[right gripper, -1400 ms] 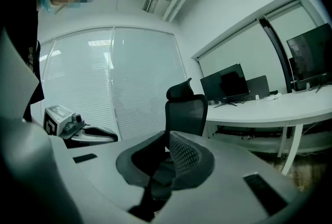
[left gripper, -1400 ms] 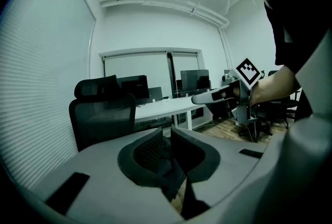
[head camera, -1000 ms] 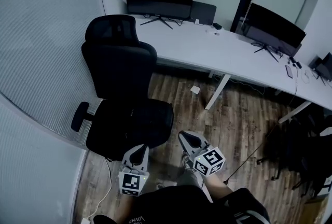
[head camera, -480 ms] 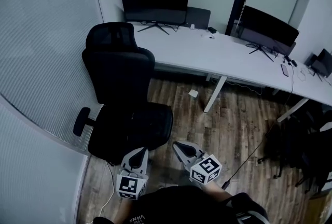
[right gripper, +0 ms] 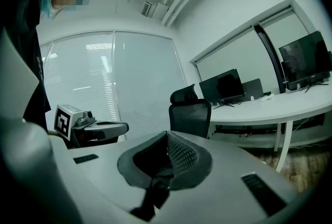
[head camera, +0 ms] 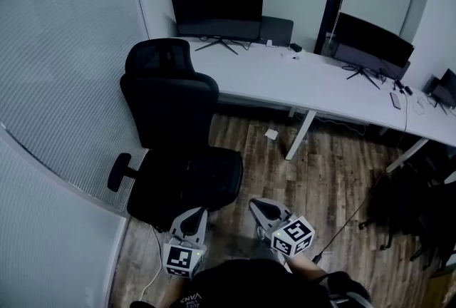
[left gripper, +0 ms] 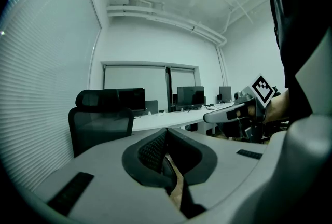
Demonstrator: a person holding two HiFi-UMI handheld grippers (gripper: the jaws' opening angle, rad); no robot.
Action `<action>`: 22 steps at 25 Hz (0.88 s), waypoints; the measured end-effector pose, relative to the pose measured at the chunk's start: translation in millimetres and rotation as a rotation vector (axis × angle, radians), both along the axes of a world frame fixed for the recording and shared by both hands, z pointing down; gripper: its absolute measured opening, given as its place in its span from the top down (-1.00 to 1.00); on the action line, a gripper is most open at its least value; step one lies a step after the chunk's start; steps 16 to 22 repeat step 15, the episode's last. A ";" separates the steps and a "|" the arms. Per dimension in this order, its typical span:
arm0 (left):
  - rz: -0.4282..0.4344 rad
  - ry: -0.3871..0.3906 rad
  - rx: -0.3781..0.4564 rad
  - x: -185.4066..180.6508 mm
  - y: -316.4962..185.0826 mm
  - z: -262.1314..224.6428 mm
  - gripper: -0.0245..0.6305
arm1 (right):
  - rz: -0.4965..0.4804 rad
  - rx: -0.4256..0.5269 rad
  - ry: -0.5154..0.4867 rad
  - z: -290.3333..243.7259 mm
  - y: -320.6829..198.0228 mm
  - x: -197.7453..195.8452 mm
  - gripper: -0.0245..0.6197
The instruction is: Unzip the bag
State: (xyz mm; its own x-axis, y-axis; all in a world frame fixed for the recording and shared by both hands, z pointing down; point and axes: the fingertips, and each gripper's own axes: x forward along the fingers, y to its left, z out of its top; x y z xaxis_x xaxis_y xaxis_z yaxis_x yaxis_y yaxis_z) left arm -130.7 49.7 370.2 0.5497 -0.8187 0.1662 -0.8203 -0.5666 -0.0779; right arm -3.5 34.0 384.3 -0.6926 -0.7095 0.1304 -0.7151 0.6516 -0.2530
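head view, left gripper [head camera: 193, 214] and right gripper [head camera: 256, 205] fingers pressed together, black mesh-backed chair [head camera: 174, 128], plank floor [head camera: 320, 178]

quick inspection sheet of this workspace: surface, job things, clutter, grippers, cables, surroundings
surface: long white desk along the wall; wood-pattern floor below.
job's things: no bag clearly seen; a dark heap on the floor at right is too dim to name.
clutter: left monitor and right monitor on the desk; small white object on the floor.
grippers: left gripper shut, empty; right gripper shut, empty; both held low by the chair.
cables: white cable on the floor at left; thin dark cable across the floor at right.
surroundings: black office chair; window blinds at left.
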 end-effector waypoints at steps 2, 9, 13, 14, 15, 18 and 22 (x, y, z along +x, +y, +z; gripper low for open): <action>-0.002 -0.004 0.001 0.0 -0.4 -2.0 0.86 | -0.003 0.003 0.004 -2.7 -1.3 0.9 0.79; 0.003 -0.002 0.009 3.6 -4.8 -9.9 0.86 | -0.012 0.018 0.018 -9.7 -8.4 1.8 0.79; 0.000 -0.015 -0.007 4.5 -2.9 -4.7 0.86 | -0.036 0.017 0.024 -10.6 -8.7 -2.5 0.79; 0.000 -0.019 -0.014 5.2 -2.4 -3.1 0.86 | -0.040 0.015 0.023 -10.7 -8.8 -3.4 0.79; 0.001 -0.021 -0.020 5.9 -2.0 -1.7 0.86 | -0.043 0.013 0.023 -10.8 -8.8 -4.3 0.79; 0.001 -0.021 -0.020 5.9 -2.0 -1.7 0.86 | -0.043 0.013 0.023 -10.8 -8.8 -4.3 0.79; 0.001 -0.021 -0.020 5.9 -2.0 -1.7 0.86 | -0.043 0.013 0.023 -10.8 -8.8 -4.3 0.79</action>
